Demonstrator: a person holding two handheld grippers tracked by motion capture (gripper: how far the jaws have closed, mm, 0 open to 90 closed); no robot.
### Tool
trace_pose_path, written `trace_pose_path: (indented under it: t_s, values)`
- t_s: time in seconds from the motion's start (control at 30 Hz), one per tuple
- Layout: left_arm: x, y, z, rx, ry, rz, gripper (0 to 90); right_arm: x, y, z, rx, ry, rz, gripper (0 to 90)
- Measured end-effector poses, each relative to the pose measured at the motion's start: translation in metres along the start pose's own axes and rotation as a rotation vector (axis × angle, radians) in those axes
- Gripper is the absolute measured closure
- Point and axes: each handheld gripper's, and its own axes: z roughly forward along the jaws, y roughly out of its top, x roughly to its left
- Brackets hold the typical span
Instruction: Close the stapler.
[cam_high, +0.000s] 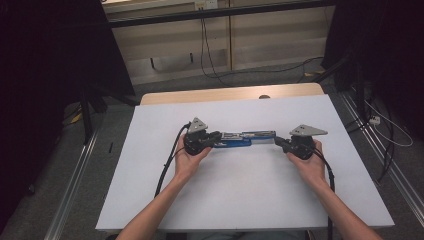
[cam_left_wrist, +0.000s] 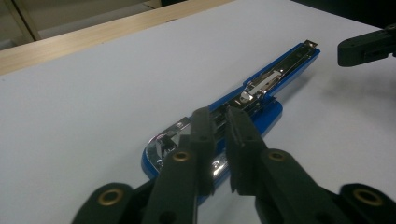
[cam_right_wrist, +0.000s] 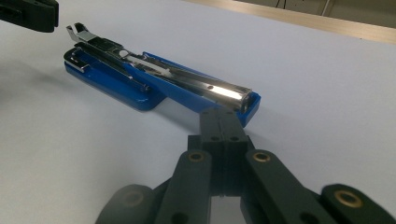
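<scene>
- Two forearms come in from the bottom edge of the high view, and each of your hands holds a gripper over the white table (cam_high: 240, 200).
- Your left gripper (cam_high: 216, 138) sits at the left end of the blue stapler (cam_high: 247, 138). In the left gripper view its jaws stand narrow, with a thin gap between the pads, drawn in over the stapler's (cam_left_wrist: 233, 112) chrome inner rail near the wider blue base. The pads look to press on that metal part, though the exact contact is partly hidden by the jaws themselves.
- Your right gripper (cam_high: 278, 142) sits at the opposite end. In the right gripper view its jaws are fully together, pad against pad, with their tips right at the end of the stapler (cam_right_wrist: 159, 79), just under the shiny magazine; nothing shows between them.
- Between the two grippers the stapler lies opened out flat along the middle of the table, blue body down and chrome rail up.
- Beyond it the table's far wooden edge (cam_high: 230, 93) shows, then grey floor with trailing cables (cam_high: 210, 55).
</scene>
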Motion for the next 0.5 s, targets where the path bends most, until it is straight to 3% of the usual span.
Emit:
trace_pose_path:
  t_s: [0.07,0.2,0.5]
  values:
    - [0.0,0.0,0.0,0.007,0.005,0.005,89.6,0.0,0.0,0.001,0.004,0.0,-0.003,90.0]
    - [0.001,-0.002,0.003,0.028,-0.002,-0.018,90.0,0.0,0.002,0.001,0.008,0.003,-0.009,90.0]
    - [0.004,-0.004,0.012,0.083,0.005,0.01,90.0,0.0,0.001,0.004,0.028,0.001,-0.013,90.0]
